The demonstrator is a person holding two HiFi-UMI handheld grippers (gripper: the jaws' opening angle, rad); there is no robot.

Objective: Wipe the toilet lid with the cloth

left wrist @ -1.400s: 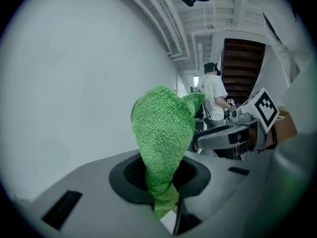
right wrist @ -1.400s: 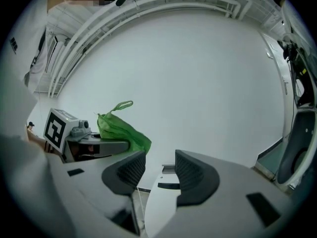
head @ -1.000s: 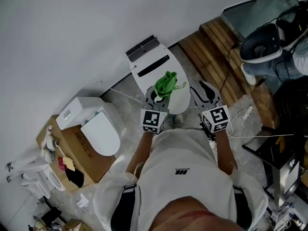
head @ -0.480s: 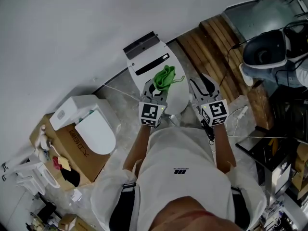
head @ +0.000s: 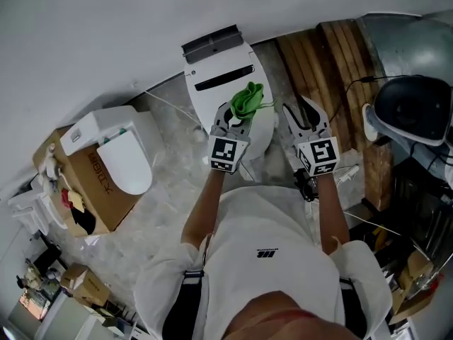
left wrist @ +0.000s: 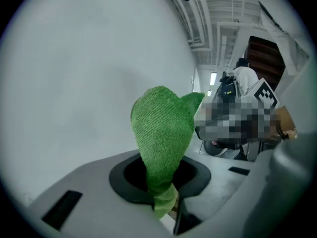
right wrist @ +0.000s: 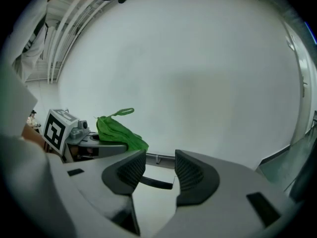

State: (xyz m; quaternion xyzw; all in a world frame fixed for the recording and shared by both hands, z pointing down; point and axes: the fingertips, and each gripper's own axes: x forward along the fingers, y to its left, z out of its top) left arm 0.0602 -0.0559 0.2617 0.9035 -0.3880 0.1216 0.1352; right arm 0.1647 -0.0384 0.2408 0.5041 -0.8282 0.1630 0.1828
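Item: white toilet (head: 212, 91), lid (head: 225, 105) shut, back end against the pale wall (head: 106, 20); a black bar (head: 224, 78) crosses the rear of the lid.

Cloth (head: 247, 99): green, bunched, over the front half of the toilet lid. Contact with the lid cannot be told. In the left gripper view the cloth (left wrist: 163, 133) stands up out of the jaws against the wall.

Left gripper (head: 234, 117): over the front edge of the toilet, jaws closed on the lower end of the cloth, seen at (left wrist: 167, 205) in its own view.

Right gripper (head: 298, 109): just right of the toilet's front, level with the left gripper. Jaws parted, with only bare wall showing through the gap (right wrist: 160, 168). Its view also shows the cloth (right wrist: 120, 133) and the left gripper's marker cube (right wrist: 58, 128) off to the left.

Surroundings:
- Second toilet (head: 122, 158), left of the main toilet, on a cardboard box (head: 88, 193).
- Wooden slats (head: 333, 62), right of the toilet, on the floor.
- Black-and-white rounded device (head: 414, 112), far right of the toilet, with a dark cable (head: 357, 82) across the slats.
- Grey stone floor (head: 166, 190) in front of the toilet.

Obstruction: the person's white-shirted torso (head: 265, 261) and forearms cover the floor nearest the camera.
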